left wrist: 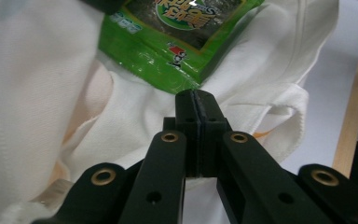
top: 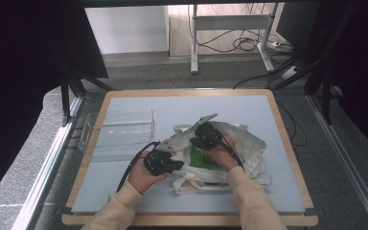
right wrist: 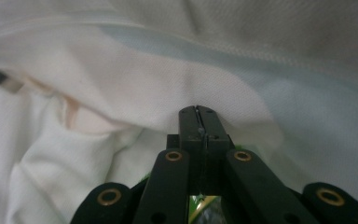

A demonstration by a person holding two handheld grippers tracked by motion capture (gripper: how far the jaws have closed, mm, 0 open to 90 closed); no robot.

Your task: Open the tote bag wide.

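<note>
both grippers, left (top: 175, 165) and right (top: 197, 142), are working a white cloth bag (top: 249, 143) near the tabletop's front edge. left gripper view: jaws are clenching bag fabric beside a green snack packet (left wrist: 168, 44). right gripper view: jaws are pinching fabric; seemingly bagging the packet, next spreading the mouth.

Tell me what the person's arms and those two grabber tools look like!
Both arms wear long cream sleeves. Each hand holds a chunky black tool. The left gripper and the right gripper each have two flat black jaws on black bars with brass-coloured rings. A black cable trails from the left one, and grey three-cornered plates sit on top.
</note>
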